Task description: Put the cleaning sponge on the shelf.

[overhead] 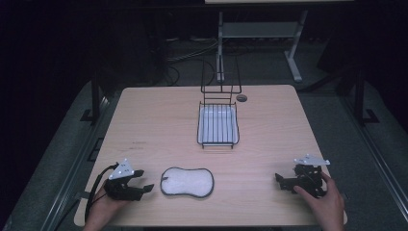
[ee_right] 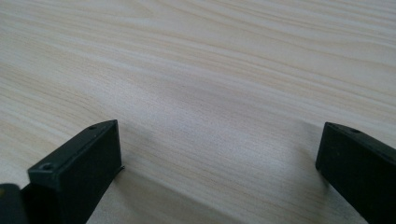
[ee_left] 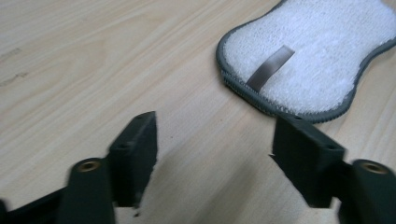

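A white peanut-shaped pad [overhead: 187,181] with a grey border lies flat near the table's front edge, left of centre. In the left gripper view the pad [ee_left: 322,56] shows a grey loop strap and sits just beyond the right jaw. My left gripper [overhead: 142,180] rests on the table to the pad's left, open, nothing between its jaws [ee_left: 215,144]. My right gripper [overhead: 281,182] sits at the front right, held by a hand, open over bare wood [ee_right: 219,149]. A black wire rack [overhead: 218,122] with a white tray under it stands at the table's middle rear.
A small round grey disc [overhead: 241,97] lies right of the rack's upright back. The wooden table [overhead: 159,125] is bare on both sides of the rack. Beyond the far edge, a desk frame and cables stand on the dark floor.
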Action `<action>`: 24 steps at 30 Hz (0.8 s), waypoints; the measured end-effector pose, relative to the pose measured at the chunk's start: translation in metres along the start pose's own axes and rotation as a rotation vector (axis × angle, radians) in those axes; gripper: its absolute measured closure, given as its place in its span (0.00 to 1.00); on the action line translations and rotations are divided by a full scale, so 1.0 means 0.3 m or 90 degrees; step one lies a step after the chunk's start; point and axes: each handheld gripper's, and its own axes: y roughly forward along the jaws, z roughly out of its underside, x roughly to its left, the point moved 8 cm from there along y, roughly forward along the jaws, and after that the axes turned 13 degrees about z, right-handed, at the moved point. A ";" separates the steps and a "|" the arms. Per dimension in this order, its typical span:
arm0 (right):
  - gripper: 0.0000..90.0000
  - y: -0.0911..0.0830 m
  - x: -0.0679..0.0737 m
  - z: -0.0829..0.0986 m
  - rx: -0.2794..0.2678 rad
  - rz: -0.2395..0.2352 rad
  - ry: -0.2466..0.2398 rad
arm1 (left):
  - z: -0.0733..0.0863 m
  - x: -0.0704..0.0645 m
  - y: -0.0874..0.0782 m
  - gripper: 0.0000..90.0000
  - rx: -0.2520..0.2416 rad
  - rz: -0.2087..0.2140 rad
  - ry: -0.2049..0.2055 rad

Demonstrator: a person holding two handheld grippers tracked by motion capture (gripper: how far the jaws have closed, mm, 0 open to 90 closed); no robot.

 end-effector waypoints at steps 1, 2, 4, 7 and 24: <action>0.00 0.000 -0.001 0.000 -0.001 0.000 -0.001 | -0.005 -0.002 -0.003 0.42 -0.004 0.003 -0.001; 0.00 0.000 -0.001 0.000 -0.001 0.000 -0.001 | -0.010 -0.004 -0.009 0.45 -0.005 0.005 0.001; 0.00 0.000 -0.001 0.000 -0.001 0.000 -0.001 | -0.025 -0.014 -0.021 0.57 -0.012 0.020 -0.005; 0.00 0.000 -0.001 0.000 -0.001 0.000 -0.001 | -0.041 -0.023 -0.029 0.76 -0.017 0.041 -0.014; 0.00 0.000 -0.001 0.000 -0.001 0.000 -0.001 | -0.133 -0.041 -0.019 1.00 -0.020 0.077 0.000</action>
